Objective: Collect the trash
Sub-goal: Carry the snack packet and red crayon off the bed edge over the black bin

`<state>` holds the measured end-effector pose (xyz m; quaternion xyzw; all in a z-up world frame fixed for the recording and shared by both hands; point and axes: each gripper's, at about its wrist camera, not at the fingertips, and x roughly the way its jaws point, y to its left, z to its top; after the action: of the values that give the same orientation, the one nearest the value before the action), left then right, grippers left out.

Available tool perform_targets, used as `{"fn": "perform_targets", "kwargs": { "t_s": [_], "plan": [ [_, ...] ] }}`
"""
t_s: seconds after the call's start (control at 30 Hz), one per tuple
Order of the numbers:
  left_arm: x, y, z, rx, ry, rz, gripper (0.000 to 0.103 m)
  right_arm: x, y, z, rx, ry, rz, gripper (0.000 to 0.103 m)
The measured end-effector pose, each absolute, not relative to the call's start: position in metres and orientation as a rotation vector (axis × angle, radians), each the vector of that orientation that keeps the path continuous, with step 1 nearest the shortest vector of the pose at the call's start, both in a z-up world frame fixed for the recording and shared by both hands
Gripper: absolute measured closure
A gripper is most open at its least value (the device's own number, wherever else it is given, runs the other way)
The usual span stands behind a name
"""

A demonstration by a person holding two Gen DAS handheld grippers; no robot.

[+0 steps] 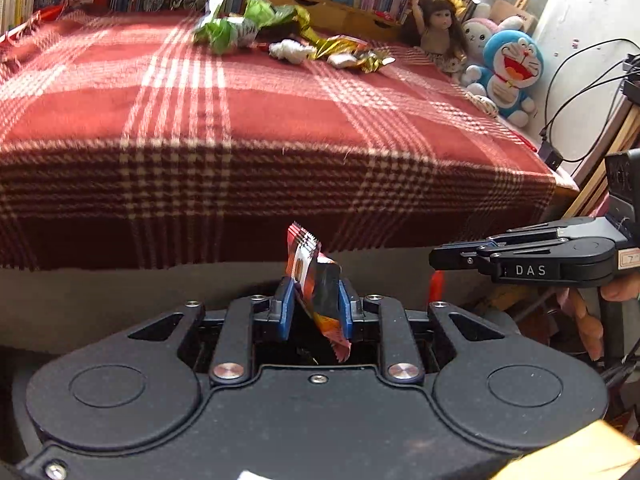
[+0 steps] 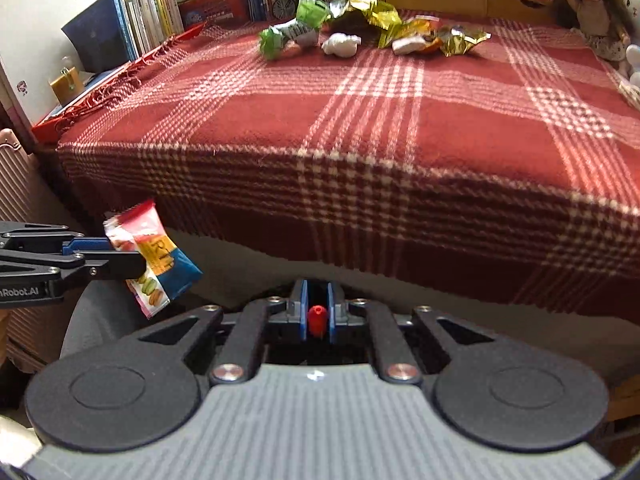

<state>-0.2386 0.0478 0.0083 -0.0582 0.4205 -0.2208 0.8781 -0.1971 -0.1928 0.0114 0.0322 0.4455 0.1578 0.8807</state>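
From the left wrist, the left gripper is clamped on a snack wrapper below the edge of the plaid blanket. From the right wrist, the right gripper is pinched on a small red piece, and more wrappers lie heaped at the blanket's far side.

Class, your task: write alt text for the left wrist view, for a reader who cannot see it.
The left gripper clamps a small snack wrapper below the edge of a table draped in a red plaid cloth. More crumpled wrappers lie at the cloth's far side, before bookshelves, a doll and plush toys. The right gripper reaches in from the right.
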Motion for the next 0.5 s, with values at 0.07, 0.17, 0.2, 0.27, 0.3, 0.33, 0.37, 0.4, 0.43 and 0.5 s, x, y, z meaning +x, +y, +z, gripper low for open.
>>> {"fn": "perform_targets", "kwargs": {
  "t_s": [0.07,0.17,0.2,0.27,0.3,0.33,0.37,0.4,0.43,0.5],
  "plan": [
    [-0.23,0.042,-0.009,-0.143,0.918,-0.446,0.083,-0.192,-0.19,-0.006,0.095,0.983,0.337,0.089],
    [-0.218,0.033,-0.036,-0.146,0.963,-0.422,0.084,-0.188,-0.184,-0.026,0.1,1.034,0.34,0.089],
    [-0.215,0.03,-0.043,-0.148,0.984,-0.419,0.084,-0.187,-0.183,-0.032,0.098,1.045,0.334,0.089],
    [-0.209,0.025,-0.055,-0.153,1.011,-0.422,0.084,-0.184,-0.182,-0.043,0.113,1.069,0.325,0.089],
    [-0.207,0.023,-0.058,-0.15,1.023,-0.427,0.084,-0.183,-0.183,-0.046,0.125,1.078,0.321,0.089],
    [-0.206,0.021,-0.061,-0.147,1.03,-0.431,0.084,-0.181,-0.183,-0.048,0.133,1.084,0.318,0.089],
    [-0.204,0.019,-0.064,-0.144,1.04,-0.433,0.084,-0.18,-0.185,-0.05,0.137,1.088,0.316,0.088],
    [-0.203,0.018,-0.066,-0.138,1.047,-0.431,0.082,-0.179,-0.185,-0.051,0.14,1.09,0.314,0.088],
    [-0.202,0.017,-0.067,-0.133,1.051,-0.427,0.082,-0.178,-0.186,-0.051,0.144,1.093,0.314,0.087],
    [-0.199,0.015,-0.069,-0.122,1.059,-0.416,0.072,-0.176,-0.188,-0.052,0.15,1.094,0.312,0.084]
  ]
}}
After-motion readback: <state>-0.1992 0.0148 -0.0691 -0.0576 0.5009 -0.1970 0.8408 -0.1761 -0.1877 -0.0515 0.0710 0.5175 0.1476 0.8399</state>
